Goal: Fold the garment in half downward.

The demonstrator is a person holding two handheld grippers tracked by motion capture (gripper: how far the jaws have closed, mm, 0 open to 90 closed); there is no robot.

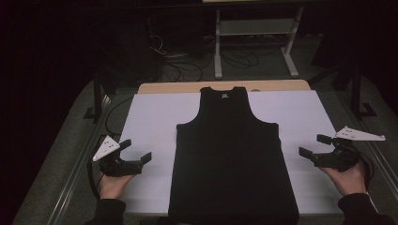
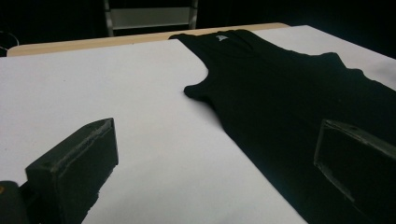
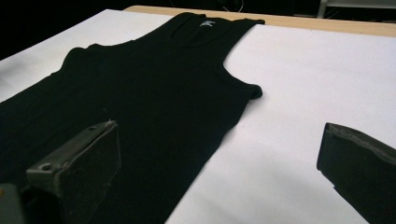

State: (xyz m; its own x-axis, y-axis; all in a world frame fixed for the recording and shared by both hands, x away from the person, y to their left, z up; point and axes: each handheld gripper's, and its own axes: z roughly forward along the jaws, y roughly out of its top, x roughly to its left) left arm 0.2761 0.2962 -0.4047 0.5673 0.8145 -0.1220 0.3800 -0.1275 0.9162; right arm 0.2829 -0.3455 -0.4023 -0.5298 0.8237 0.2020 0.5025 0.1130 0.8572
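A black tank top (image 1: pixel 232 150) lies flat and spread out on the white sheet (image 1: pixel 150 117), neck toward the far edge, hem at the near edge. My left gripper (image 1: pixel 136 151) hovers open to the left of the top, jaws wide apart and empty, pointing toward it. On the other side my right gripper (image 1: pixel 314 145) is open too, with nothing between its jaws. In the left gripper view the tank top (image 2: pixel 289 93) lies ahead and to the right; in the right gripper view the tank top (image 3: pixel 140 93) stretches ahead and to the left.
The white sheet covers a wooden table whose far edge (image 1: pixel 187 87) shows as a tan strip. Beyond it stand a metal frame (image 1: pixel 253 37) and loose cables (image 1: pixel 183 65) on the dark floor. Bare white sheet (image 2: pixel 116 93) lies on both sides of the top.
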